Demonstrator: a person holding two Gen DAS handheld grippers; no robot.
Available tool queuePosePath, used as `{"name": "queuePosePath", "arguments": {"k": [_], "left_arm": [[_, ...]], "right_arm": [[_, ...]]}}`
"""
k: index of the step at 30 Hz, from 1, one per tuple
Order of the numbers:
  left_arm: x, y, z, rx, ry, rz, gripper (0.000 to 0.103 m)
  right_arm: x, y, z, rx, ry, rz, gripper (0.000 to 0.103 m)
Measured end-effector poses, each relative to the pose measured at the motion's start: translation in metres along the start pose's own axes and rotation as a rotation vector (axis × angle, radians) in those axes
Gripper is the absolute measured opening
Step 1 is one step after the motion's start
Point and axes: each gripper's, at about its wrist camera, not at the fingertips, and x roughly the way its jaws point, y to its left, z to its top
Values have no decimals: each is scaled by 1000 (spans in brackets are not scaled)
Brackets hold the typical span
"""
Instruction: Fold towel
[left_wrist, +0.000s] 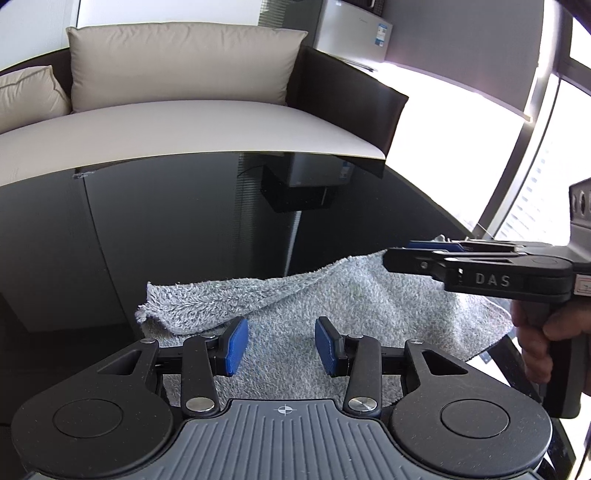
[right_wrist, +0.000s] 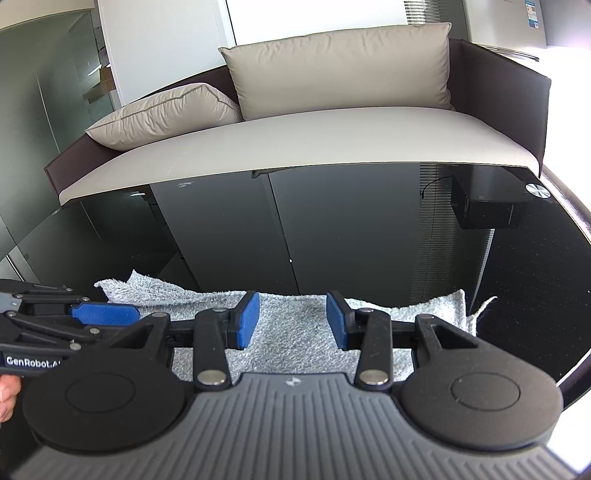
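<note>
Two hand-held grippers, left (left_wrist: 281, 343) & right (right_wrist: 292, 319), hover part-open, nothing held, over grey towel (left_wrist: 295, 295) lying rumpled on black glass worktop (right_wrist: 369, 229). Risk: pads snag one layer, fold goes crooked.

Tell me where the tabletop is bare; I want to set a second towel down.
Bare black glass runs from the grey towel back to the table's far edge by the sofa, and to the towel's right. The near strip is crowded: both tools hang open above the towel.
</note>
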Motion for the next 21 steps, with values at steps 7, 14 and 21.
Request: {"name": "queuePosePath", "arguments": {"k": [7,14,21], "left_arm": [[-1,11,4,-28,-18,51,41],[-11,17,1,-23,-19,88,50],[-29,22,-10,-19,-21,123,70]], "right_arm": [[-30,-5,-16,6,8,-53,42],[-62,-13,-35,40,27,-127,42],[-80,-32,-53,147,41,-229,53]]}}
